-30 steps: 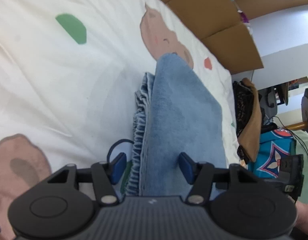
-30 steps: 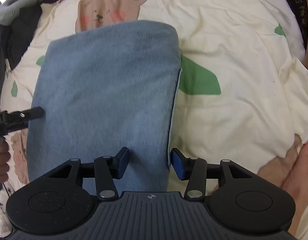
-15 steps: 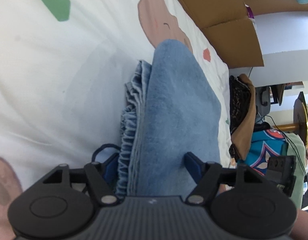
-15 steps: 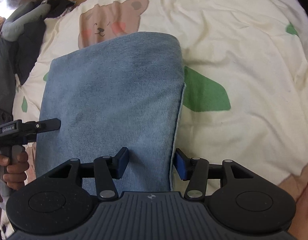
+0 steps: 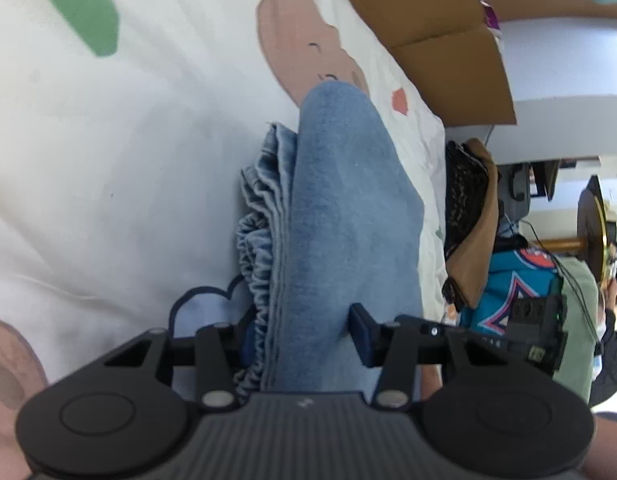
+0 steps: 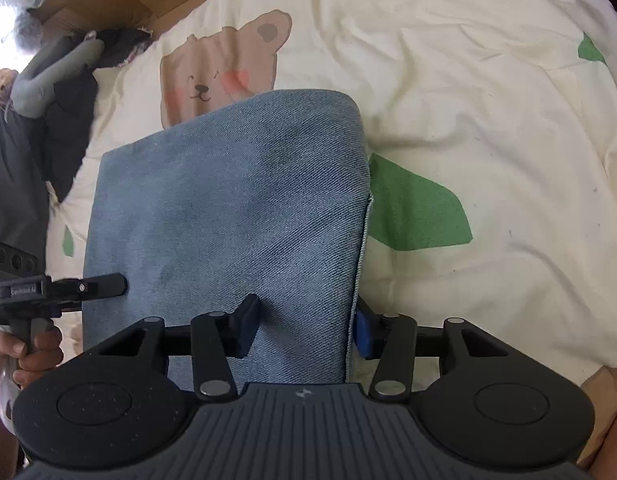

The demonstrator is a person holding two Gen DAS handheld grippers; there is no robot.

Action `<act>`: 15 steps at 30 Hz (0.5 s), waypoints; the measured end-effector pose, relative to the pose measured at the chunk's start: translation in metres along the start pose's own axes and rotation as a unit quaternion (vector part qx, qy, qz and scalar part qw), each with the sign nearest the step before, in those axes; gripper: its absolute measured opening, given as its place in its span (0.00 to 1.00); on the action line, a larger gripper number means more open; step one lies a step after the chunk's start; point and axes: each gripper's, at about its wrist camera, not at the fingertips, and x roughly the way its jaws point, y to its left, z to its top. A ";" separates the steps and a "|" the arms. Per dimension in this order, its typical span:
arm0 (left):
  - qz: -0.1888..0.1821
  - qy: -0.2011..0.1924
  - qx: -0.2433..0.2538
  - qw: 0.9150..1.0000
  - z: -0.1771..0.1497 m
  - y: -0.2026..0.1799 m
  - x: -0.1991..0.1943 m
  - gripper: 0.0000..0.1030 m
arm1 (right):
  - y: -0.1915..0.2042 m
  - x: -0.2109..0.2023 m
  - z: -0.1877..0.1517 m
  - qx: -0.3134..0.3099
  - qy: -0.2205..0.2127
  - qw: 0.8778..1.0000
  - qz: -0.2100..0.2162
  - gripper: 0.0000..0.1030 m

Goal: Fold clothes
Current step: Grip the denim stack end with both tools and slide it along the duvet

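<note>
A folded blue denim garment (image 6: pixel 236 208) lies on a cream bear-print bed cover (image 6: pixel 488 112). In the left wrist view the garment (image 5: pixel 344 216) runs away from me, its gathered elastic waistband (image 5: pixel 256 264) on the left. My left gripper (image 5: pixel 304 334) is open, its fingers straddling the near end of the garment. My right gripper (image 6: pixel 306 326) is open too, straddling the garment's right near edge; its left finger (image 6: pixel 246 322) rests on the denim. The left gripper also shows in the right wrist view (image 6: pixel 96 284), at the garment's left edge.
Cardboard boxes (image 5: pixel 428 12) stand beyond the bed's far edge. A brown and black bag (image 5: pixel 468 216) and a teal item (image 5: pixel 516 284) lie right of the bed. Dark clothes and a grey object (image 6: pixel 56 76) lie at the bed's upper left.
Both grippers have moved forward over the garment's near edges, so the denim now sits deeper between the fingers. The garment itself has stayed in place.
</note>
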 end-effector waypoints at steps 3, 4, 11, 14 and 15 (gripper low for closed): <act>0.013 0.007 -0.005 1.000 0.001 0.002 0.004 0.55 | -0.002 0.003 0.003 -0.007 0.004 1.000 0.002 0.49; 0.017 0.010 -0.012 1.000 0.003 0.005 0.005 0.61 | -0.002 0.004 0.004 -0.011 0.006 1.000 0.002 0.50; 0.004 0.037 -0.012 0.999 0.010 0.013 0.016 0.73 | -0.013 0.006 0.006 -0.002 -0.006 1.000 0.018 0.57; -0.004 0.044 -0.006 0.999 0.013 0.012 0.022 0.75 | -0.019 0.010 0.007 0.016 -0.015 0.999 0.031 0.60; -0.008 0.045 -0.006 0.999 0.014 0.012 0.023 0.74 | -0.019 0.011 0.008 0.019 -0.018 0.999 0.034 0.61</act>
